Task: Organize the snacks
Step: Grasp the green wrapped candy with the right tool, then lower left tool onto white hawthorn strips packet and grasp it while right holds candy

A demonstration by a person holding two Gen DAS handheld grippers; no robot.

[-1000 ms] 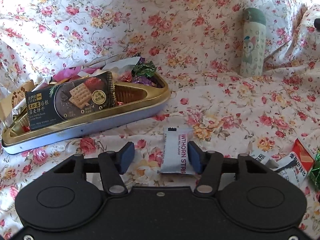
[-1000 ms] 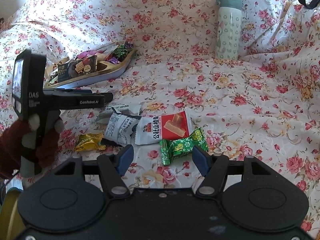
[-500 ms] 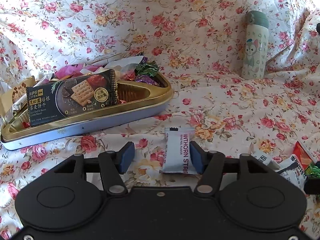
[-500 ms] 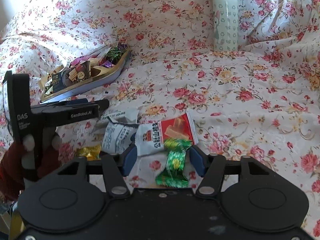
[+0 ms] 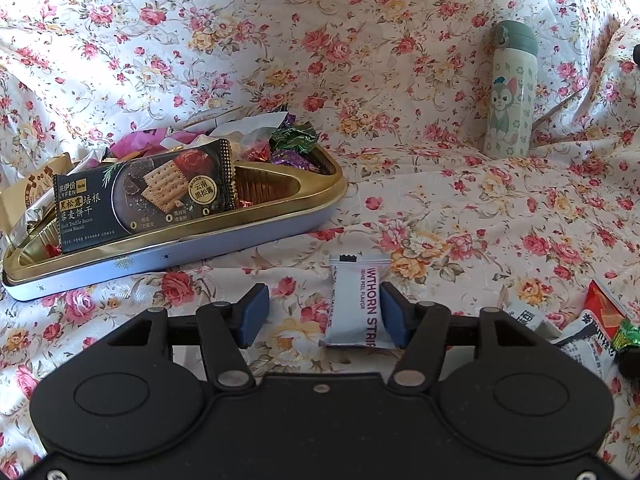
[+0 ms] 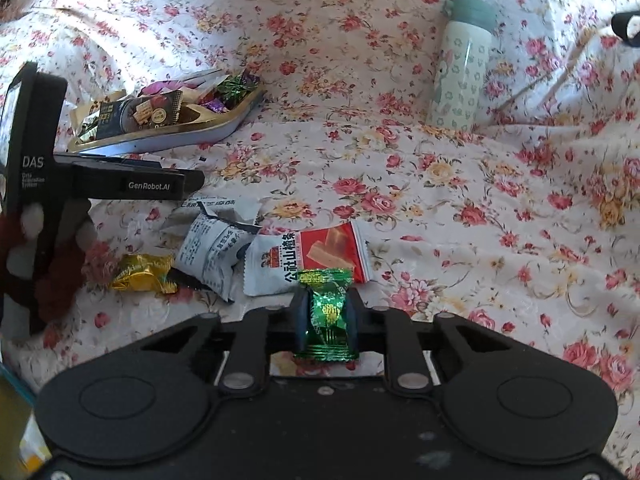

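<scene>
While a big flowered cloth (image 5: pixel 400 184) is covering everything, a long gold and blue tin (image 5: pixel 224 236) is sitting on it at the left, and it is holding many snacks. A dark biscuit pack (image 5: pixel 144 196) is leaning in the tin, with purple and green sweets behind it. A tall pale green bottle (image 5: pixel 510 92) with a cat picture is standing upright far back on the right, well apart from the tin.

The left gripper (image 5: pixel 320 312) is hanging over the cloth near the tin with its jaws apart. A white hawthorn strip packet (image 5: pixel 358 304) is lying on the cloth between the jaws. It is right against the right-side pad and away from the other pad, so nothing is squeezing it.

The right gripper (image 6: pixel 326 312) has just been closing, and its jaws are now pinching a shiny green candy (image 6: pixel 326 312) tight between them. Just beyond the candy, a red and white snack packet (image 6: pixel 308 256) is lying on the cloth, touching a grey packet (image 6: pixel 212 248). A small gold candy (image 6: pixel 144 272) is lying beside the grey one.
</scene>
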